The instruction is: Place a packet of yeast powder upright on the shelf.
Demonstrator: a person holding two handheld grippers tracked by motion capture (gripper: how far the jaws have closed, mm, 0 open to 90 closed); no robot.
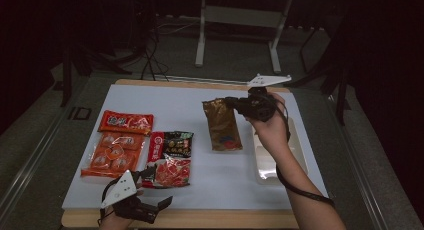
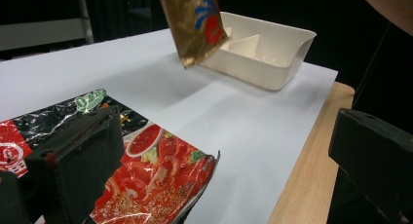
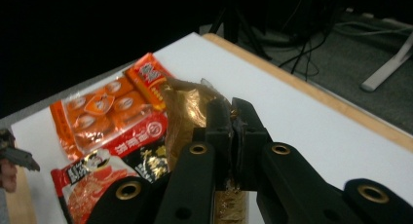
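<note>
My right gripper (image 1: 236, 104) is shut on the top edge of a gold foil packet (image 1: 222, 127), which hangs above the white sheet beside the tray. In the right gripper view the black jaws (image 3: 233, 118) pinch the crumpled gold packet (image 3: 187, 112). In the left gripper view the gold packet (image 2: 195, 24) dangles in front of the white tray (image 2: 272, 58). My left gripper (image 1: 159, 187) stands open at the table's near edge, one jaw over the corner of a red-and-black food packet (image 1: 170, 157). That packet (image 2: 160, 180) lies partly between the wide jaws.
A white divided tray (image 1: 300, 157) sits at the right of the white sheet (image 1: 200, 105). An orange packet of several small pieces (image 1: 114, 152) and a red-orange packet (image 1: 126, 122) lie at the left. The wooden table edge (image 1: 225, 219) runs along the front.
</note>
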